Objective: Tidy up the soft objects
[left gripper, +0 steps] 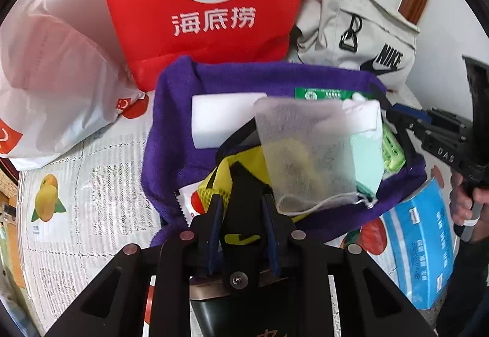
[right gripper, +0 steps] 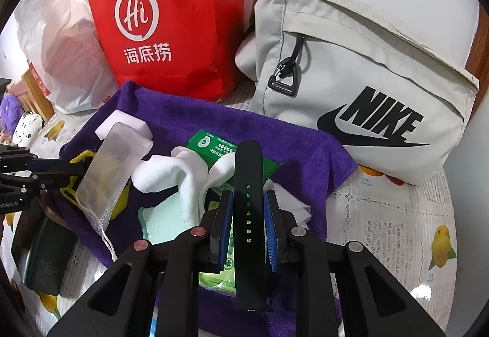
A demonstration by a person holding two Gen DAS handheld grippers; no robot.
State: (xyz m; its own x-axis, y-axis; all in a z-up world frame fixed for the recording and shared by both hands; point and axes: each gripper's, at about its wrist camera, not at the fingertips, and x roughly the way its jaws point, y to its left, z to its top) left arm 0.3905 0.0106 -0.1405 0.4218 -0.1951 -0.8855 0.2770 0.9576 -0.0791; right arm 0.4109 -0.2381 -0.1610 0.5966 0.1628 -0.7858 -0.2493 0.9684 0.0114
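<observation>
The left tool [left gripper: 241, 202], low centre, was clamped on a mesh drawstring pouch [left gripper: 305, 153]; the right tool [right gripper: 247, 214], low centre, gripped a black watch strap [right gripper: 248, 184]. Both hung over the purple towel [right gripper: 189, 113] at mid-frame, where white socks [right gripper: 171, 172], a sponge [left gripper: 223, 116] and packets lay heaped. Sorting appeared barely begun, most items remaining unplaced.

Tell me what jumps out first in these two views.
The red bag with the white Hi logo stands at the back against the wall, with the grey Nike bag to its right. In front of them a purple towel is spread on the table under a heap of small soft items, a translucent drawstring pouch uppermost. The right hand-held gripper has a black watch strap between its fingers.
</observation>
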